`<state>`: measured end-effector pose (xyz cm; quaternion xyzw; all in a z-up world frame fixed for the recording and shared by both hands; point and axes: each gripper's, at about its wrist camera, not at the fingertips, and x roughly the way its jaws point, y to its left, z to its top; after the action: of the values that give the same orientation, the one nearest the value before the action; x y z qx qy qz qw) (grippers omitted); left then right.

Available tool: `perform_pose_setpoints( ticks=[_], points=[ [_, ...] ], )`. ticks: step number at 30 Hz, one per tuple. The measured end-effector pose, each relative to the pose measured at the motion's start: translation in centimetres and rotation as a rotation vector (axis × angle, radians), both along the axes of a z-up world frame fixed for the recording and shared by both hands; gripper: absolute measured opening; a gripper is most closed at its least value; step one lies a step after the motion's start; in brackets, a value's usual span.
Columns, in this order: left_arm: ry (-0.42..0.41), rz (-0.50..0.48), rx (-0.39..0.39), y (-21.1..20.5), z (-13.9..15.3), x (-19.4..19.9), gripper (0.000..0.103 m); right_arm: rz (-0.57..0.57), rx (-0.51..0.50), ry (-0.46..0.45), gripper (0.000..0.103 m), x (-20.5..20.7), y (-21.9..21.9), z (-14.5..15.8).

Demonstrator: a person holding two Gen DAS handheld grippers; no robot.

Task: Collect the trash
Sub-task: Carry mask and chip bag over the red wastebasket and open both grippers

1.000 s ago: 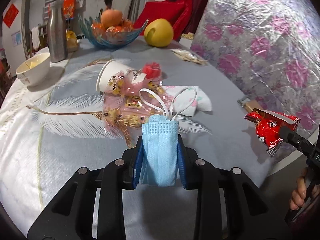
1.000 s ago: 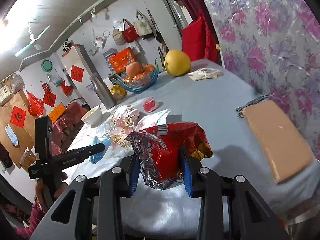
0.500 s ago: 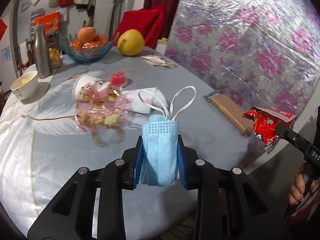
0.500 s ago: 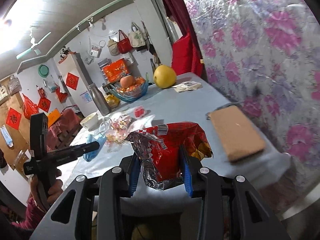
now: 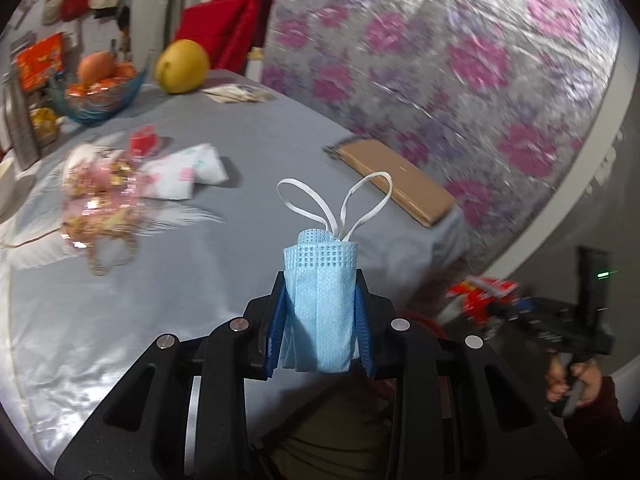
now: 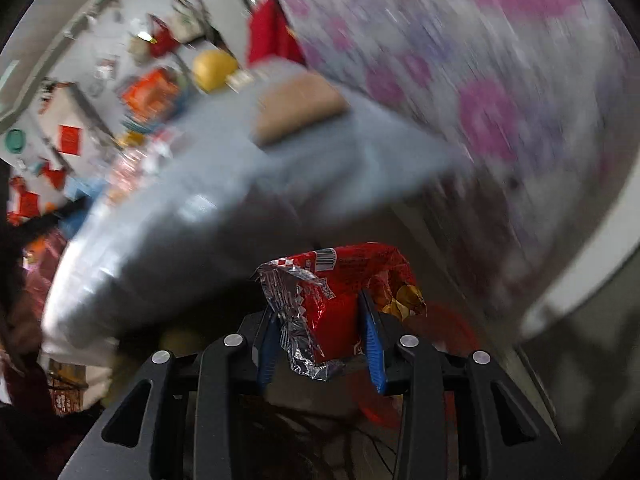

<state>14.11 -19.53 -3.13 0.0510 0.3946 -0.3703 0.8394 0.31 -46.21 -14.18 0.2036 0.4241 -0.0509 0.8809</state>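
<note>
My left gripper [image 5: 320,320] is shut on a folded blue face mask [image 5: 320,304] with white ear loops, held above the near edge of the grey table [image 5: 160,300]. My right gripper [image 6: 322,324] is shut on a crumpled red snack wrapper [image 6: 340,292], held below and beyond the table edge; it also shows in the left wrist view [image 5: 476,300] at the lower right. More trash lies on the table: a pink and gold wrapper [image 5: 96,204], a tipped paper cup [image 5: 80,156], a flowered tissue pack [image 5: 188,168] and a small red cup [image 5: 144,140].
A brown flat pouch [image 5: 396,180] lies at the table's right edge. A fruit bowl [image 5: 100,92], a yellow pomelo [image 5: 182,66] and a steel flask [image 5: 18,128] stand at the back. A flowered foil wall [image 5: 440,60] rises on the right. The right wrist view is blurred.
Both grippers have pulled back from the table and swung right, each still holding its item. The right gripper has dropped below the table edge.
</note>
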Motion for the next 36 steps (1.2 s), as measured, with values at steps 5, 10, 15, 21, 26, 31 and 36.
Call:
perform_pose_setpoints(
  ticks=[5, 10, 15, 21, 26, 31, 36],
  points=[
    [0.009, -0.081, 0.035, -3.4, -0.9, -1.0, 0.032, -0.053, 0.074, 0.160, 0.042, -0.4, -2.7, -7.7],
    [0.024, -0.153, 0.055, -6.2, -1.5, -1.8, 0.032, -0.100, 0.170, 0.240, 0.061, -1.1, -4.6, -12.3],
    [0.035, -0.226, 0.065, -9.2, -1.8, -2.8, 0.032, -0.144, 0.127, 0.152, 0.070, -2.3, -6.3, -9.3],
    [0.047, -0.324, 0.105, -13.2, -2.7, -4.6, 0.032, -0.220, 0.055, 0.028, 0.072, -3.5, -8.8, -4.8],
    [0.065, -0.415, 0.156, -16.8, -4.5, -6.5, 0.032, -0.257, 0.024, -0.045, 0.072, -4.6, -9.6, -2.6],
    [0.094, -0.487, 0.217, -20.1, -6.8, -8.2, 0.042, -0.281, 0.023, -0.085, 0.072, -5.7, -10.5, -1.4],
    [0.041, -0.491, 0.254, -20.5, -7.3, -9.8, 0.080, -0.277, 0.032, -0.107, 0.073, -5.9, -10.4, -0.6]
  ],
)
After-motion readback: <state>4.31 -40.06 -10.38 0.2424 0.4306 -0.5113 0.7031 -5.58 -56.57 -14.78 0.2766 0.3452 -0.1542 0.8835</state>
